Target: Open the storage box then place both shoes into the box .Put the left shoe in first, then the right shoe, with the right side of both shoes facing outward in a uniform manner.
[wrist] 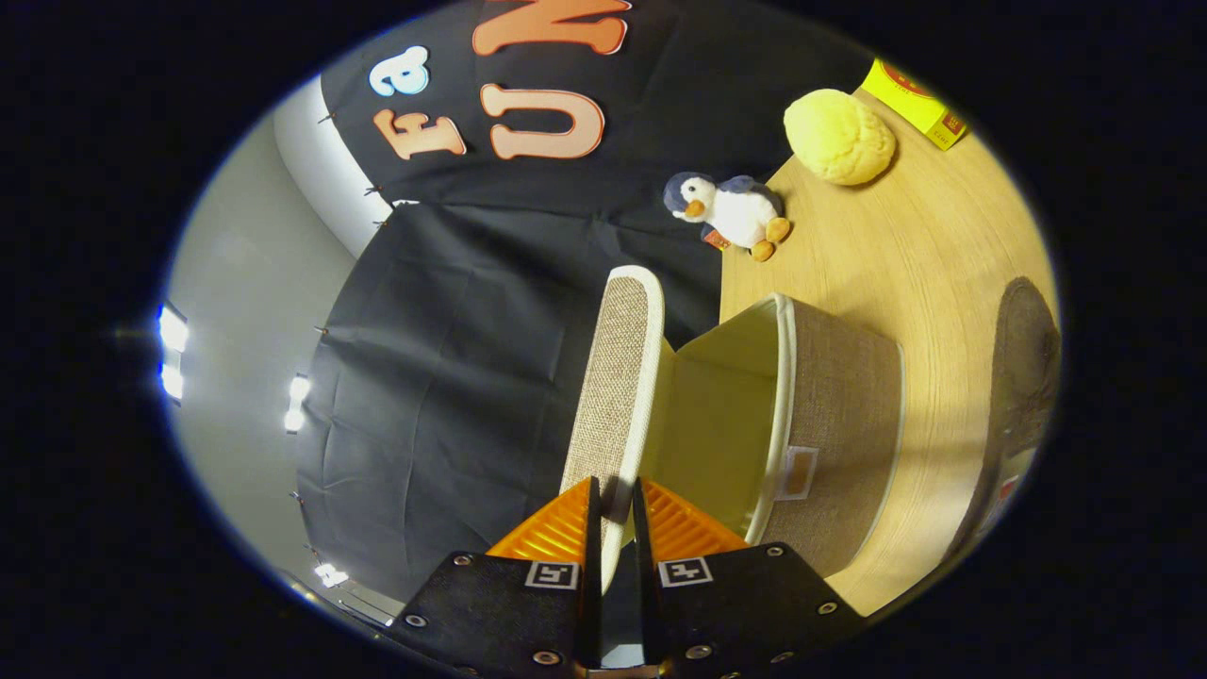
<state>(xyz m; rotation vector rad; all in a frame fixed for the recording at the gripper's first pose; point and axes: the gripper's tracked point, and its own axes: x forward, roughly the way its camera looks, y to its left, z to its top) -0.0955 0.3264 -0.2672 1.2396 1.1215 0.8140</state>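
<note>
On a wooden table [905, 255] — storage box [839, 415] open, lid [618, 377] raised, edge pinched between both fingers of the gripper [615, 514].

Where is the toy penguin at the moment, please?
In the gripper view, the toy penguin lies on the wooden table, beyond the open storage box, beside the yellow plush ball.

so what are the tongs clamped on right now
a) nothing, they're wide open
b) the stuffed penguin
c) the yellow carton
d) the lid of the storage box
d: the tongs are closed on the edge of the lid, which is swung up off the storage box, leaving its pale inside open; the stuffed penguin lies beyond on the table.
</note>
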